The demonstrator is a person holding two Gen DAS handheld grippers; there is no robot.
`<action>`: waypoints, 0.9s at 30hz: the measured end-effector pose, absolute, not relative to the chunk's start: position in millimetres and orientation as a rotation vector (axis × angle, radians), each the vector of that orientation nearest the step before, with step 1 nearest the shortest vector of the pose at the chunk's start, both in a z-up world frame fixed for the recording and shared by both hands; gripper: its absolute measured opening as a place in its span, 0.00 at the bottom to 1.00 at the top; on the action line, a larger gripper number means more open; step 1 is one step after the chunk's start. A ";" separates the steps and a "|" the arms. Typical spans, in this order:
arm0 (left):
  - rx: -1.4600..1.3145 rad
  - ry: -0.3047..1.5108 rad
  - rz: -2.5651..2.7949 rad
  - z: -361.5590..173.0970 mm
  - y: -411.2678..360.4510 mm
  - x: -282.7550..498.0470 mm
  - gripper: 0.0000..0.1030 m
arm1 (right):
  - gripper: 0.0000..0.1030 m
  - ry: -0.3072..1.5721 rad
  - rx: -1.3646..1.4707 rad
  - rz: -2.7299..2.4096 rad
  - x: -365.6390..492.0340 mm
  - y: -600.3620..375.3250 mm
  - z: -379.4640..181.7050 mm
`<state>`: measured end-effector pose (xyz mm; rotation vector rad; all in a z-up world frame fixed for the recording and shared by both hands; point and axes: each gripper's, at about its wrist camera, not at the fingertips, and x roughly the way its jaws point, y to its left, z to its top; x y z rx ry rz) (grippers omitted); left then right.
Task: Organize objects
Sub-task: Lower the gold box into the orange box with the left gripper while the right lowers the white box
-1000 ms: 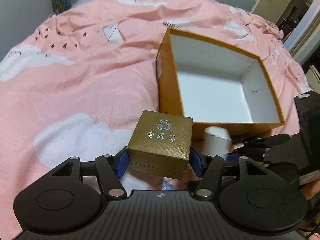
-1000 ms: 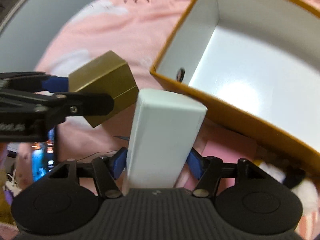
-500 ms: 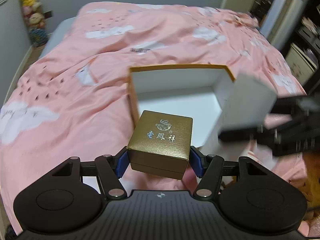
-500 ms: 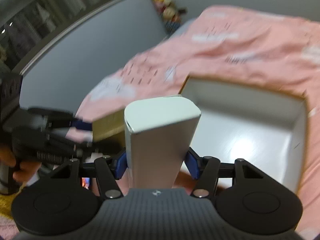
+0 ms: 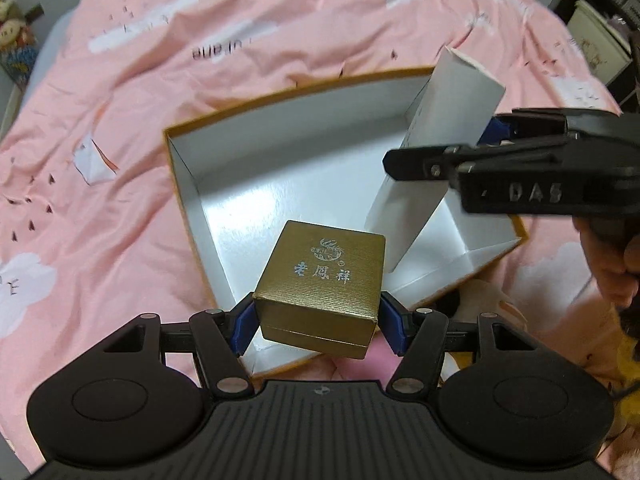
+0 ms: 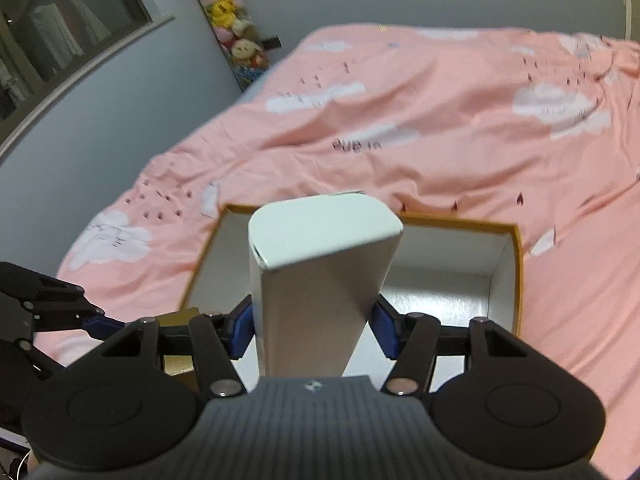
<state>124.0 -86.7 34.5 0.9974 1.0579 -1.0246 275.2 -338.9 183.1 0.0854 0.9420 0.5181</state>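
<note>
My left gripper (image 5: 318, 326) is shut on a small gold gift box (image 5: 320, 282) with silver characters on its lid. It hangs over the near corner of the open orange carton (image 5: 180, 184), whose white inside holds nothing. My right gripper (image 6: 314, 328) is shut on a tall white box (image 6: 320, 276), tilted over the carton (image 6: 516, 276). In the left wrist view the white box (image 5: 436, 136) and the right gripper (image 5: 468, 148) stand over the carton's right side. A corner of the gold box (image 6: 176, 318) and the left gripper's fingers (image 6: 100, 322) show at the lower left of the right wrist view.
The carton lies on a bed with a pink cloud-print cover (image 5: 120, 220). A person's hand (image 5: 612, 260) holds the right gripper. Plush toys (image 6: 236, 28) stand by the grey wall beyond the bed. Shelves and a cabinet (image 5: 592, 36) are at the far right.
Both grippers have come from in front of the carton to above it, each keeping its box. The left gripper has rolled; the right one has risen and tipped up.
</note>
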 end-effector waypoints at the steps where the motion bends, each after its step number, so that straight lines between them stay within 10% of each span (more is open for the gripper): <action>1: 1.016 1.079 -1.006 27.1 -92.2 126.8 0.69 | 0.60 0.955 0.083 0.518 273.7 -341.5 182.8; 27: 1.225 1.381 -0.724 -66.4 -139.3 162.4 0.75 | 0.60 1.214 0.183 0.600 323.5 -329.4 94.6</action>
